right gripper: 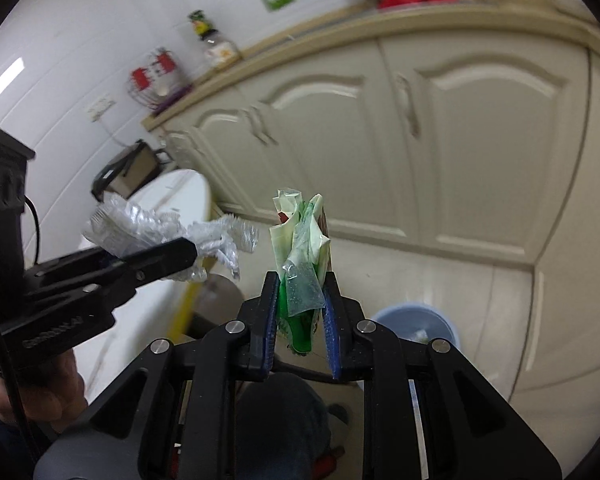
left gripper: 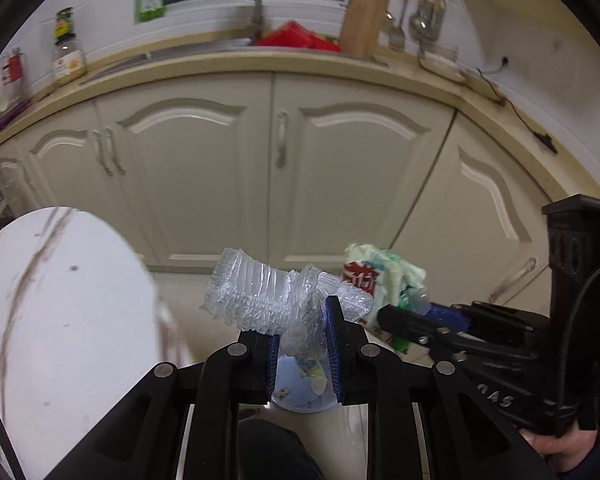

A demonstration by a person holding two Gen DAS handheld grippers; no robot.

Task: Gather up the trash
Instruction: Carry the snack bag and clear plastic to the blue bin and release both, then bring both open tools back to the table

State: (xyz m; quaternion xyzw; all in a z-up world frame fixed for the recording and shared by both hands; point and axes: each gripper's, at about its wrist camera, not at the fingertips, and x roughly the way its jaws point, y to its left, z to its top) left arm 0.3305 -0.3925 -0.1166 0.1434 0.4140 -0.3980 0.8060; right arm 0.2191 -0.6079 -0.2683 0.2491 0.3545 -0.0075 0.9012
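My left gripper [left gripper: 302,330] is shut on a crumpled clear plastic tray [left gripper: 260,292], held in the air above a light blue trash bin [left gripper: 300,398] on the floor. My right gripper [right gripper: 300,300] is shut on a crumpled green and cream wrapper [right gripper: 300,248]. In the left wrist view the right gripper [left gripper: 396,314] comes in from the right with the wrapper [left gripper: 384,276]. In the right wrist view the left gripper [right gripper: 180,254] holds the clear tray [right gripper: 140,226] at left, and the blue bin [right gripper: 416,322] stands on the floor at lower right.
Cream kitchen cabinets [left gripper: 268,168] face me, with a countertop [left gripper: 260,60] carrying bottles, a red item and utensils. A round white table [left gripper: 60,300] is at left. The floor is pale tile [right gripper: 452,276]. A person's leg [right gripper: 280,420] is below the grippers.
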